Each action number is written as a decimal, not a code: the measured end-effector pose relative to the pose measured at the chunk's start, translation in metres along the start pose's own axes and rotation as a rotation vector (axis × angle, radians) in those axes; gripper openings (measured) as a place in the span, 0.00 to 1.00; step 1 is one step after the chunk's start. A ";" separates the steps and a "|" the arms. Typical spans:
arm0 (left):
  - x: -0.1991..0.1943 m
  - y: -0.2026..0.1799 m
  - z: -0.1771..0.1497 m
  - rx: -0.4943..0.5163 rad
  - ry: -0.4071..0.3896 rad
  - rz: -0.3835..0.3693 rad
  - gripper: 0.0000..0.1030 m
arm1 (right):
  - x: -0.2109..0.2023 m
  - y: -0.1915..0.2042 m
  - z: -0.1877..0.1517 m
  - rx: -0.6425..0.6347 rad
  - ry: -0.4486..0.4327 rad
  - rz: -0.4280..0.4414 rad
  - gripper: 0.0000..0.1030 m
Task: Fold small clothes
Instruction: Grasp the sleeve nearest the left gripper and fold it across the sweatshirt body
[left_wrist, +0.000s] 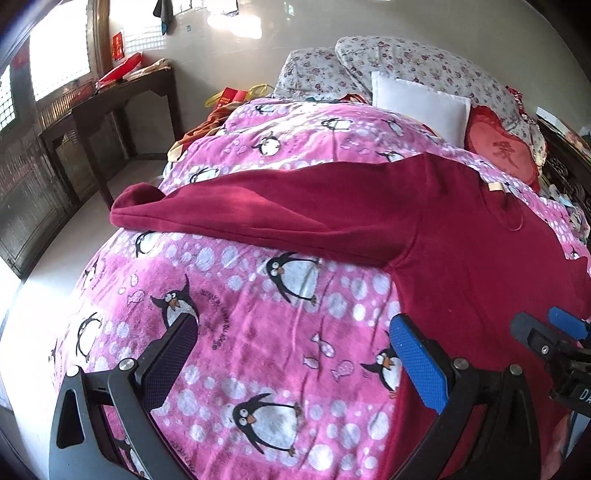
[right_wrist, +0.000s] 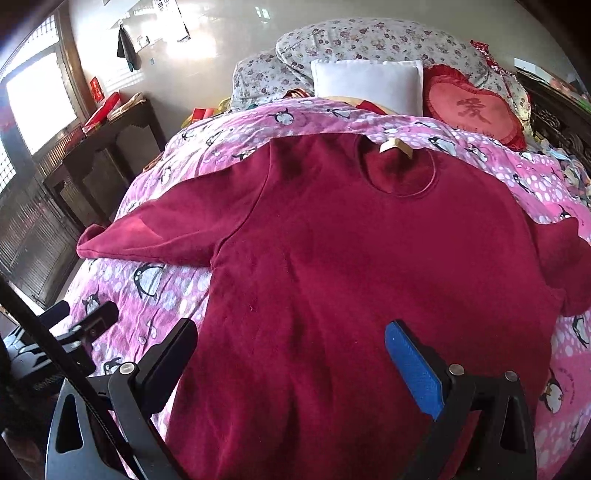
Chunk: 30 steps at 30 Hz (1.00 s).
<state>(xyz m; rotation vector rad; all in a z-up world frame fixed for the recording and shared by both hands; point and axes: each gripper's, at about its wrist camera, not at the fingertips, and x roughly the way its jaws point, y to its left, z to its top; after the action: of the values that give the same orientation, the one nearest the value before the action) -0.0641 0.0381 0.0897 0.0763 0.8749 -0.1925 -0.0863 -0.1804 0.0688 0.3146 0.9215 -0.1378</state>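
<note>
A dark red long-sleeved top (right_wrist: 351, 258) lies spread flat on a pink penguin blanket (right_wrist: 147, 295), neck hole with a tan label toward the pillows. Its left sleeve (left_wrist: 258, 210) stretches out to the left; the right sleeve (right_wrist: 569, 258) is bunched at the blanket's right side. My left gripper (left_wrist: 291, 354) is open and empty above the blanket, left of the top's body. My right gripper (right_wrist: 291, 354) is open and empty above the top's lower body. Each gripper shows at the edge of the other's view.
A white pillow (right_wrist: 369, 83), a red heart cushion (right_wrist: 472, 107) and floral quilts (right_wrist: 369, 37) lie at the head of the bed. A dark wooden table (left_wrist: 122, 107) stands by the window to the left. The bed's left edge drops to the floor (left_wrist: 48, 266).
</note>
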 end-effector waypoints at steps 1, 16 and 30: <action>0.003 0.003 0.001 -0.005 0.008 -0.001 1.00 | 0.003 0.001 0.000 0.000 0.001 0.000 1.00; 0.020 0.063 0.023 -0.135 0.034 -0.035 1.00 | 0.037 0.010 0.005 -0.028 0.036 -0.001 1.00; 0.124 0.205 0.085 -0.638 0.143 0.027 0.86 | 0.057 0.011 0.001 -0.028 0.099 0.076 1.00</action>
<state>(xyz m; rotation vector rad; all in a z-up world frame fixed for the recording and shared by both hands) 0.1179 0.2093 0.0463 -0.4982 1.0422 0.1252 -0.0487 -0.1696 0.0254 0.3320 1.0076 -0.0397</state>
